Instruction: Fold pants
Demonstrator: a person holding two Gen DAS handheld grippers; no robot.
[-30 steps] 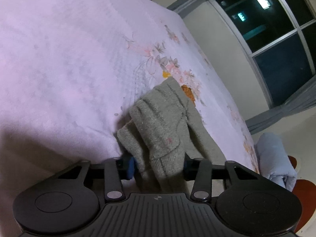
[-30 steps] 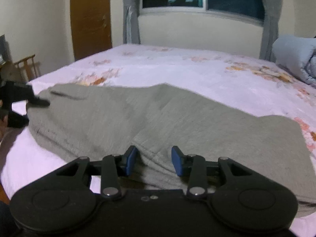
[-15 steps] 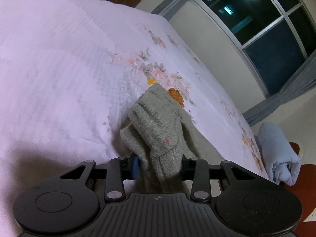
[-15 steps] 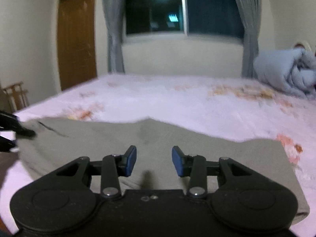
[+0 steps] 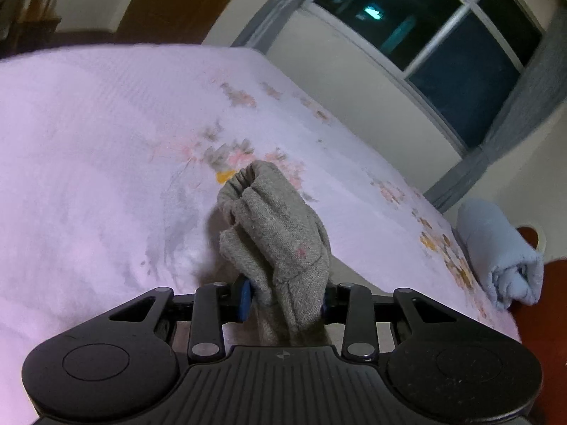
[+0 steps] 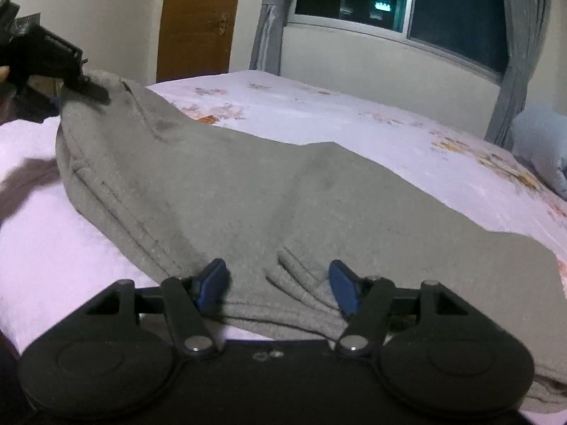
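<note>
Grey sweatpants (image 6: 283,205) lie spread across a pink floral bed (image 6: 354,120). My left gripper (image 5: 283,301) is shut on a bunched end of the pants (image 5: 276,233) and holds it lifted above the sheet. It also shows in the right wrist view (image 6: 85,88) at the far left, pinching the raised corner. My right gripper (image 6: 280,283) is open, its blue pads on either side of a ridge of the near fabric edge, not closed on it.
A rolled light-blue blanket (image 5: 496,255) lies at the bed's far right, also in the right wrist view (image 6: 542,148). A dark window (image 6: 407,3) with grey curtains and a wooden door (image 6: 198,21) stand behind. The bed's near edge (image 6: 53,265) drops off at left.
My left gripper has lifted the pants end higher, so the left corner now stands up. My right gripper has moved back down to the near fabric edge with wider jaws.
</note>
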